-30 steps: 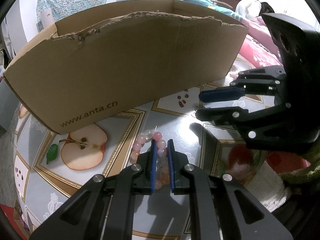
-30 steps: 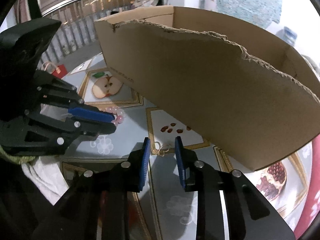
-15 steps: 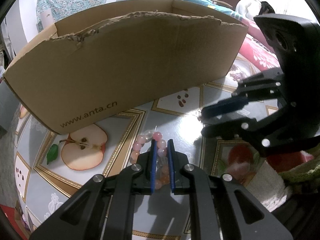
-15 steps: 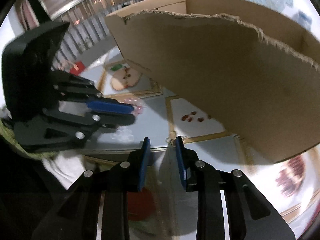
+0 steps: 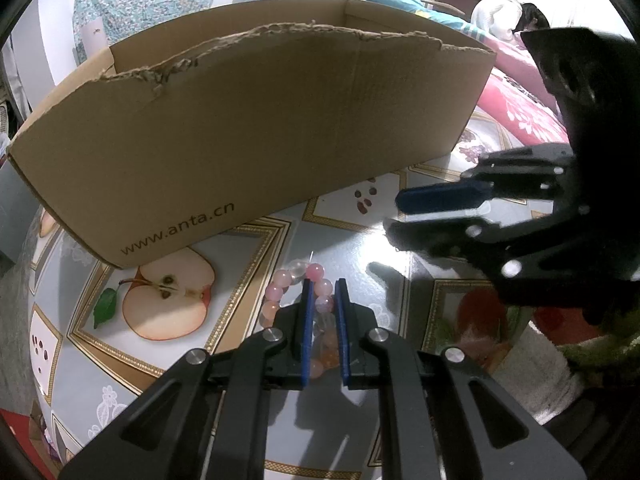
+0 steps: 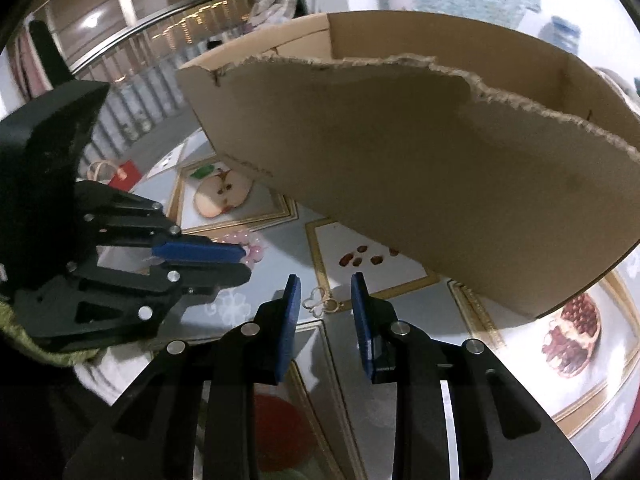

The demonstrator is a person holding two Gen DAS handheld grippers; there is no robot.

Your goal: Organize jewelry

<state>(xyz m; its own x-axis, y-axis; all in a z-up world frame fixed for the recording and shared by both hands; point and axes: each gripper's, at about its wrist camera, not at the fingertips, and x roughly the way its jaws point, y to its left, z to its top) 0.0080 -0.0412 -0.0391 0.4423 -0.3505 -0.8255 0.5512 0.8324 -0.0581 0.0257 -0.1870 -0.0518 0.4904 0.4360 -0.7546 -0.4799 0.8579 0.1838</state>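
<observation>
Pink bead bracelet (image 5: 280,292), brown cardboard box (image 5: 256,128), fruit-patterned grey tablecloth (image 5: 168,304).

The cardboard box (image 5: 256,120) hides its floor from you. Your left gripper (image 5: 323,292) covers the near side of the bead bracelet (image 5: 280,284).

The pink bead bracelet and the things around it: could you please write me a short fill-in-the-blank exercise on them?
1. The left gripper is closed on the pink bead ____.
2. The small gold butterfly-shaped trinket lies on the table ahead of the open fingers of the ____ gripper.
3. The brown cardboard box bears the printed text www.____.cn.
4. On the fruit-patterned tablecloth, left of the beads, is a picture of a halved ____.

Missing words: bracelet; right; anta; apple
</observation>
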